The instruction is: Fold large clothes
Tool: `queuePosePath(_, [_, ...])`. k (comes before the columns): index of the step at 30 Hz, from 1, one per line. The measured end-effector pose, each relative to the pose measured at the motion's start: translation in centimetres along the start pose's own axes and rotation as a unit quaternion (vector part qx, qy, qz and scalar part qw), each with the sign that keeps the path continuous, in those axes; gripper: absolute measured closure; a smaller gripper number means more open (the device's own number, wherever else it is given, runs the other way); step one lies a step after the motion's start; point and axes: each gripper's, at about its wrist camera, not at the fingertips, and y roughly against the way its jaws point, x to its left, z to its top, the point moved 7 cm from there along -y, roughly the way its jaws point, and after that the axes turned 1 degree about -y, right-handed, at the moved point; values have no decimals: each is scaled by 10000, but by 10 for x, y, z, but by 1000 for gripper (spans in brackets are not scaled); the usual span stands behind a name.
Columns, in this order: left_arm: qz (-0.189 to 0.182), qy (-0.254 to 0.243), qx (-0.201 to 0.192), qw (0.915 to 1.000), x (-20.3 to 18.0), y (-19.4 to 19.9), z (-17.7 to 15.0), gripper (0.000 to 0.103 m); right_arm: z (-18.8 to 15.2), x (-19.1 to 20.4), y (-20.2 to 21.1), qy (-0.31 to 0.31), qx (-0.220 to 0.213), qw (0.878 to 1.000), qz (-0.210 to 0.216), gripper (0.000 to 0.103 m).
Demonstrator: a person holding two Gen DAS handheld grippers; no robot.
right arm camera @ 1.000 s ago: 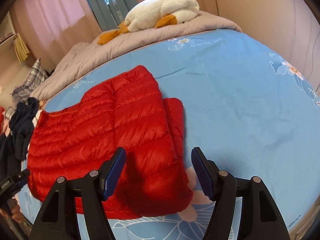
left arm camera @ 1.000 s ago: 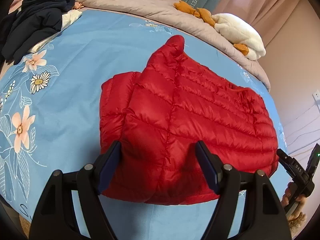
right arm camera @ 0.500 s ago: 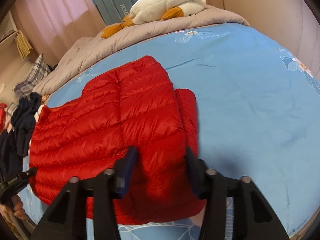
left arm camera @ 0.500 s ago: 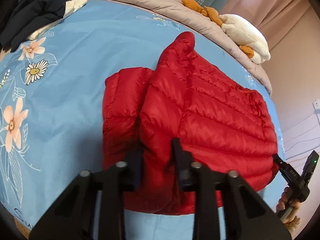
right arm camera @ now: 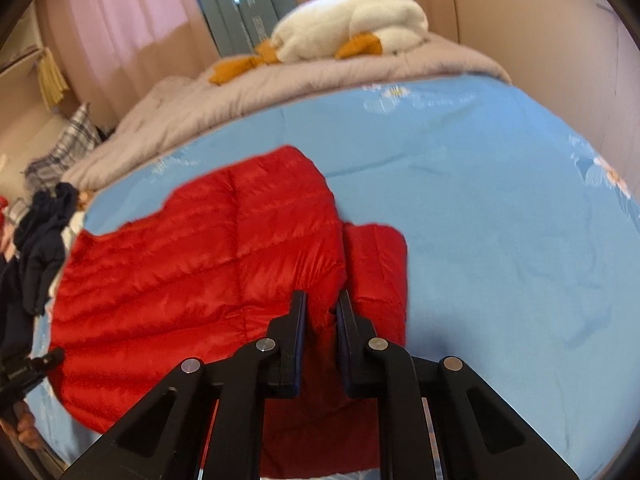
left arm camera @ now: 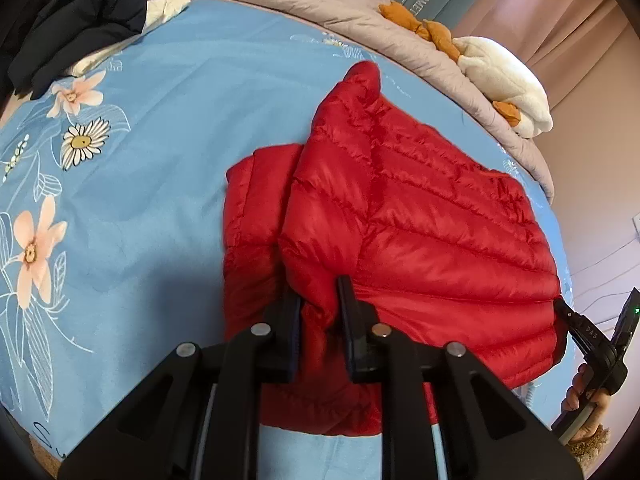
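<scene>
A red quilted puffer jacket (left arm camera: 420, 220) lies on the blue flowered bedsheet (left arm camera: 160, 160), with one side folded over the rest. My left gripper (left arm camera: 319, 300) is shut on a pinch of fabric at the jacket's near edge, by its left corner. In the right wrist view the same jacket (right arm camera: 200, 260) spreads out to the left. My right gripper (right arm camera: 322, 304) is closing its jaws, and red fabric from the near right corner is squeezed between them. Each gripper shows at the rim of the other's view: right gripper (left arm camera: 588, 340), left gripper (right arm camera: 28, 368).
A pile of dark navy clothes (left arm camera: 88, 12) lies at the far left of the bed. A grey duvet (left arm camera: 300, 4) runs along the far edge, and a white plush goose (right arm camera: 352, 28) lies on it. Bare blue sheet (right arm camera: 500, 220) stretches right of the jacket.
Both grippers stood open over the jacket's near edge a second ago; both have since closed on it. The fabric now bunches up between each pair of jaws.
</scene>
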Motion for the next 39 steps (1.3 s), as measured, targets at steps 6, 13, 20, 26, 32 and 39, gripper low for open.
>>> queuePosePath(6, [-27,21,12,10000,1,3,1,76,-3,-5,1,-7,60,10000,-67,87])
queuePosePath(13, [-103,94,-77,9999,7,18,4,34,-1,-12,17,-75,-37,9998,-171,43])
queuePosePath(20, [-71,69,58,9999,15,8,-7,8,-8,-41,11,-694,163,9970,309,7])
queuePosePath(26, [-554,229,483,9970,9,-15,-17,4,-27,-54,-19,-1253,871,9819,1124,4])
queuePosePath(32, [-736,279,547,9954,4,-25,-14,1,-32,-35,-38,-1228,1121,9729,1607,2])
queuePosePath(39, [-1000,297,575,9929,-8,-23,-16,50,-31,-2,-47,-1120,1212,9611,2213,21])
